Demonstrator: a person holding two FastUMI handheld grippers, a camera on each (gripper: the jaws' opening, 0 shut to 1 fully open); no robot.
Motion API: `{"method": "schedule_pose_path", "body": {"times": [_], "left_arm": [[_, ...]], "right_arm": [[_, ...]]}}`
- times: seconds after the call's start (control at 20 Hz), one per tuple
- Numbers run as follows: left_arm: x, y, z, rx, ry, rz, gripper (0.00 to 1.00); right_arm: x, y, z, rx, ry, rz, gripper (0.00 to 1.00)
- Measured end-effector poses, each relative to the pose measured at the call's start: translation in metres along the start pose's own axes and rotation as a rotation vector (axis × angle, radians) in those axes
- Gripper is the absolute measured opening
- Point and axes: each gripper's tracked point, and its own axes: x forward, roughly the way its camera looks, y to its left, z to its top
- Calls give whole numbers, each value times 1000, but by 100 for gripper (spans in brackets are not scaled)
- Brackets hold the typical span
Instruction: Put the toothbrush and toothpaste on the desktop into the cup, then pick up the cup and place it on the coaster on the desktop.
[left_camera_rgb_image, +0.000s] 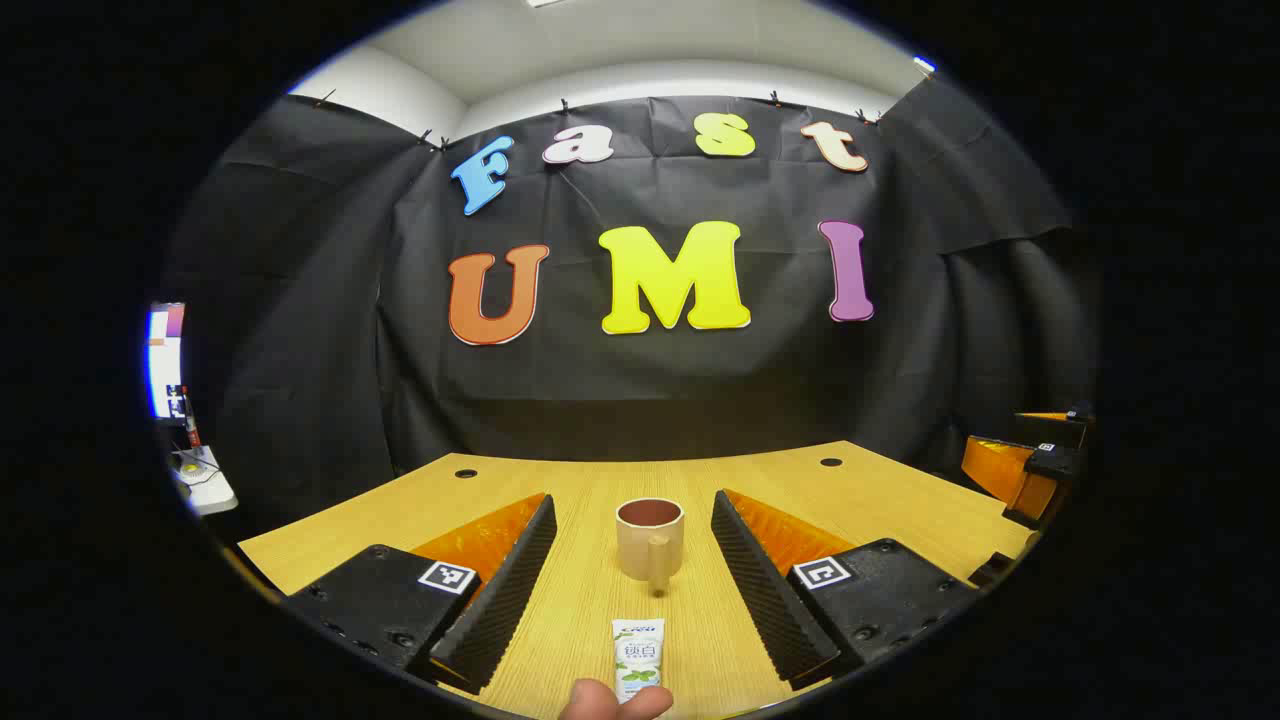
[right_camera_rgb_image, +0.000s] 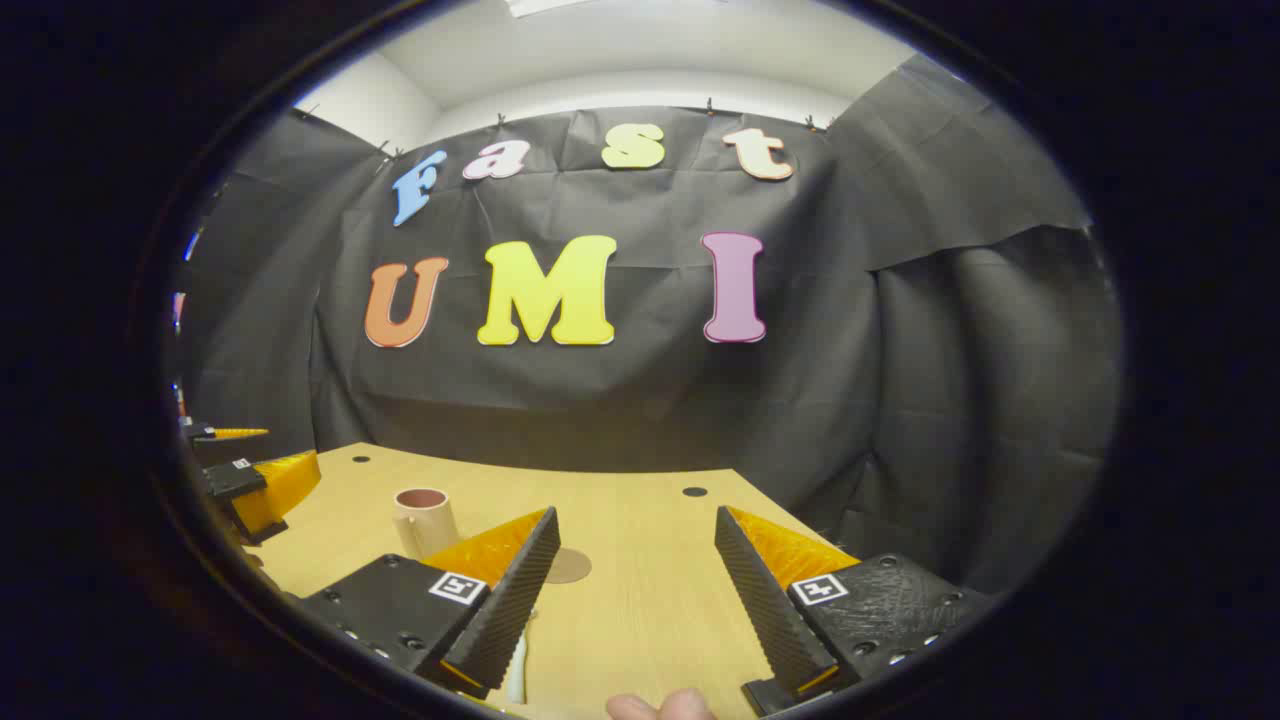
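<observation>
A wooden desk (left_camera_rgb_image: 860, 490) stands before black cloth walls (left_camera_rgb_image: 300, 300) under a white ceiling (left_camera_rgb_image: 640, 40).

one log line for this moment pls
left gripper: open, toothpaste between fingers, on desk | right gripper: open, empty | cup: upright on desk, empty | coaster: bare

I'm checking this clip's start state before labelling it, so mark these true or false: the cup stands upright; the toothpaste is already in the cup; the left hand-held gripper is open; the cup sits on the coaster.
1. The cup stands upright: true.
2. The toothpaste is in the cup: false; it lies on the desktop, nearer the camera.
3. The left hand-held gripper is open: true.
4. The cup sits on the coaster: false; they are apart.
</observation>
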Motion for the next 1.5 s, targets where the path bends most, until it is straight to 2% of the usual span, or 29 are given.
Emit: {"method": "schedule_pose_path", "body": {"times": [1.0,1.3,1.5], "left_arm": [[-3,1,-16,-3,46,-17,99],[-7,-1,-43,7,134,-47,99],[-13,-3,-85,17,264,-57,99]], "right_arm": [[-2,5,-9,-4,14,7,95],[-3,3,-27,1,49,6,96],[-2,5,-48,7,90,12,96]]}}
